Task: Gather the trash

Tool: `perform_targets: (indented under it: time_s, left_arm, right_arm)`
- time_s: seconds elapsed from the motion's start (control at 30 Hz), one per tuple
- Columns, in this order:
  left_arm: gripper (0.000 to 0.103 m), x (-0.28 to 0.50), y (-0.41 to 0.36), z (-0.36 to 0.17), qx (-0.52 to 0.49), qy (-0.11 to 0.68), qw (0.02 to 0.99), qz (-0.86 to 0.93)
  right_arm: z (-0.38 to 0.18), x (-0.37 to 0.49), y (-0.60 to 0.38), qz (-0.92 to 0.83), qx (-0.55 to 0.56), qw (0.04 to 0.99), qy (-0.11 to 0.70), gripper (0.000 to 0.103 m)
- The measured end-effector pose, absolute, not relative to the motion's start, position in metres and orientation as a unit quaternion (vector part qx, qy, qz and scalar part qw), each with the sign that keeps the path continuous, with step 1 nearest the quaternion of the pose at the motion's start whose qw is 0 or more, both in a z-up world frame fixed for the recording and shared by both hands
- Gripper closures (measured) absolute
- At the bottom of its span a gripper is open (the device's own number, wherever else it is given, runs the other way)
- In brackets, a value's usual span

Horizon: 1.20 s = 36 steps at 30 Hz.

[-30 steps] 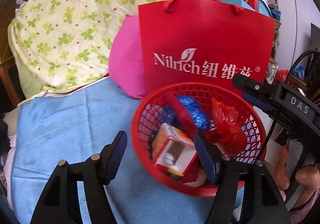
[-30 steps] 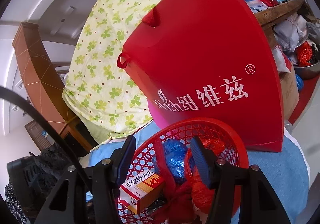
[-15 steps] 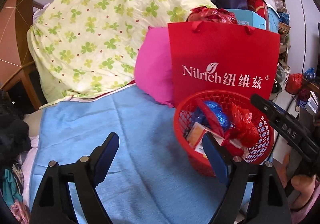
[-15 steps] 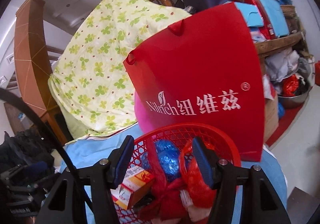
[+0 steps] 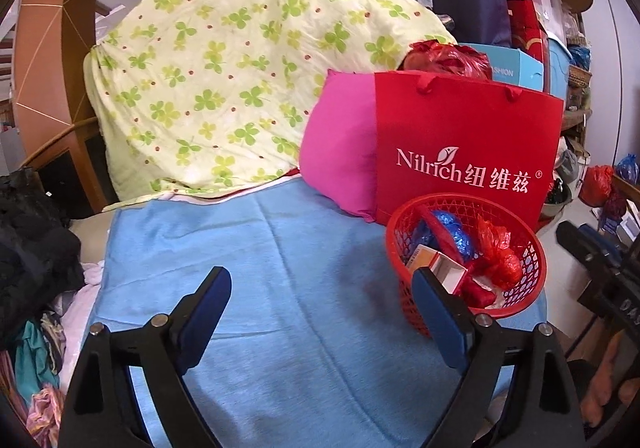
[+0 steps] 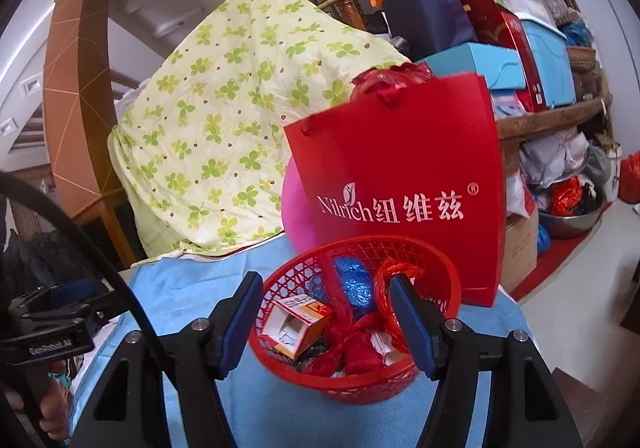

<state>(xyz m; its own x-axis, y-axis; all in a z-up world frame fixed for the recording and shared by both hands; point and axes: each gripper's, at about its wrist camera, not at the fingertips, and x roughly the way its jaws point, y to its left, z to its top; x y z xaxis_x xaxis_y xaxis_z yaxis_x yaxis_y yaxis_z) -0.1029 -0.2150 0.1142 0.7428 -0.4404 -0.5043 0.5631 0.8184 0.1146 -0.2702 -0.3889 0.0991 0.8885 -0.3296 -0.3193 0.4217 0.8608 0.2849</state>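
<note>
Both jaws have withdrawn; red basket sits beyond them, trash inside.

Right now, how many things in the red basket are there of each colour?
Red plastic bags: 2
Blue foil wrapper: 1
Orange and white carton: 1
Total: 4 in the red basket; anything underneath is hidden.

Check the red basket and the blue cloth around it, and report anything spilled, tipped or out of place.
Nothing stands out. The red basket sits upright on the blue cloth, with the opened carton, blue wrapper and red plastic bags all inside it. No trash shows on the visible cloth.
</note>
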Motion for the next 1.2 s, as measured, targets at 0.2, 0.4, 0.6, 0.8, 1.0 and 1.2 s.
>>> perform_targets:
  time_s: [0.2, 0.4, 0.6, 0.8, 1.0, 1.2]
  left_arm:
    - [0.010, -0.109, -0.201, 0.122, 0.131, 0.232, 0.927, -0.263]
    - [0.009, -0.116, -0.188, 0.131, 0.131, 0.224, 0.932, -0.253]
    - [0.007, -0.125, -0.176, 0.139, 0.135, 0.217, 0.936, -0.244]
    - [0.007, -0.135, -0.164, 0.149, 0.134, 0.211, 0.937, -0.244]
    - [0.006, -0.147, -0.155, 0.158, 0.128, 0.218, 0.934, -0.254]
    - [0.006, -0.161, -0.147, 0.168, 0.125, 0.215, 0.935, -0.254]
  right_arm:
    - [0.128, -0.277, -0.368, -0.181, 0.162, 0.959, 0.145, 0.030]
    - [0.147, -0.277, -0.341, -0.155, 0.141, 0.964, 0.164, 0.030]
    - [0.156, -0.277, -0.323, -0.132, 0.136, 0.965, 0.179, 0.030]
    - [0.166, -0.282, -0.310, -0.138, 0.126, 0.966, 0.179, 0.030]
    - [0.177, -0.289, -0.302, -0.142, 0.120, 0.967, 0.173, 0.030]
    - [0.184, -0.298, -0.293, -0.146, 0.104, 0.970, 0.167, 0.030]
